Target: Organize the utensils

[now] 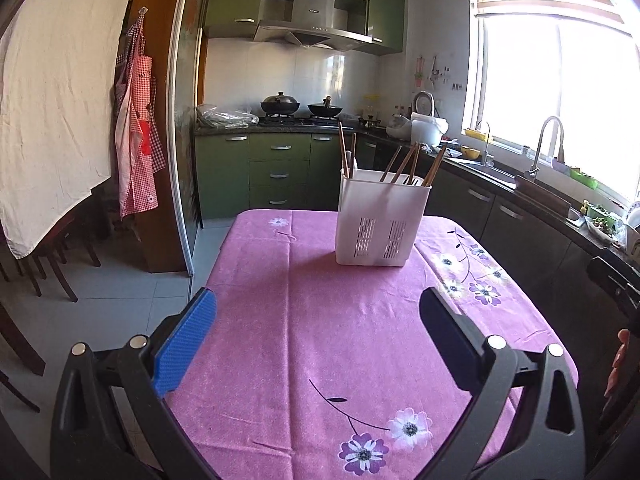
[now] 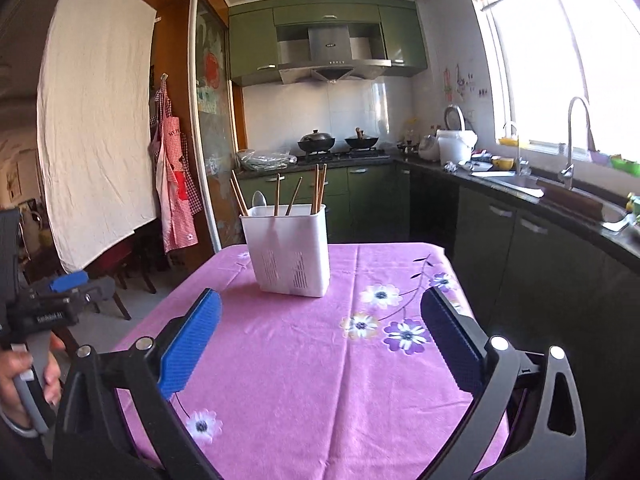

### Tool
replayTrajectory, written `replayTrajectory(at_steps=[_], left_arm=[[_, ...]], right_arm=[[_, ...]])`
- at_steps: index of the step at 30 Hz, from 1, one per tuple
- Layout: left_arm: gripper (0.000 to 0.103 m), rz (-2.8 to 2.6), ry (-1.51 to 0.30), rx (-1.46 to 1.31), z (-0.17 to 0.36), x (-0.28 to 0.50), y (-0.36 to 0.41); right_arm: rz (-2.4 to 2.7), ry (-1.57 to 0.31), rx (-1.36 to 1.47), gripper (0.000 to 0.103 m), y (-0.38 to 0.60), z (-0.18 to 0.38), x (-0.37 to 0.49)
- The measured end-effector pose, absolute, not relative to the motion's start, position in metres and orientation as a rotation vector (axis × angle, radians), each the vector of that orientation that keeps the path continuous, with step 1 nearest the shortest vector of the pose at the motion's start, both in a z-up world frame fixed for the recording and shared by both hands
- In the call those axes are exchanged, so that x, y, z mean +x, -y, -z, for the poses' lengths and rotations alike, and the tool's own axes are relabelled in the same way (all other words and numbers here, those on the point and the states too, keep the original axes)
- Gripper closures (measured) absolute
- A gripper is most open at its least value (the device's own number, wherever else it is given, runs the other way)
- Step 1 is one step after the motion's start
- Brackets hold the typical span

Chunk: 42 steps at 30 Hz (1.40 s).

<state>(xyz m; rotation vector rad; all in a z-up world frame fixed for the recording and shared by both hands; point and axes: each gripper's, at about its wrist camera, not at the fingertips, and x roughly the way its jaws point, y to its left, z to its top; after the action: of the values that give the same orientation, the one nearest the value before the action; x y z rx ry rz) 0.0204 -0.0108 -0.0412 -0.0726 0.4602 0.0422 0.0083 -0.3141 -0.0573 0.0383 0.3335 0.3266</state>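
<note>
A white slotted utensil holder stands upright at the far end of the pink flowered tablecloth. Several brown chopsticks stick out of it, and a pale spoon shows at its left side. My left gripper hovers over the near half of the table, open, with nothing between its blue pads. My right gripper is open too and empty, well short of the holder. The left gripper also appears at the left edge of the right wrist view, held in a hand.
Past the table runs a green kitchen: stove with two black pans, a counter with a sink and tap on the right under a bright window. A white sheet and aprons hang on the left, with dark chairs below.
</note>
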Motion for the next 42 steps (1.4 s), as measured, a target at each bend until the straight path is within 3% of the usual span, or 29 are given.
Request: replayTrajectory(at_steps=[10,42], left_arm=[[0.007,-0.055,-0.437,-0.072,0.031,-0.004,0.009],[0.007,-0.059,-0.461,-0.062,0.034,-0.006,0.014]], right_arm=[[-0.284,-0.292,0.018,0.005,0.317,0.044,-0.029],[-0.323,-0.317,-0.001,0.005,0.300,0.046,-0.022]])
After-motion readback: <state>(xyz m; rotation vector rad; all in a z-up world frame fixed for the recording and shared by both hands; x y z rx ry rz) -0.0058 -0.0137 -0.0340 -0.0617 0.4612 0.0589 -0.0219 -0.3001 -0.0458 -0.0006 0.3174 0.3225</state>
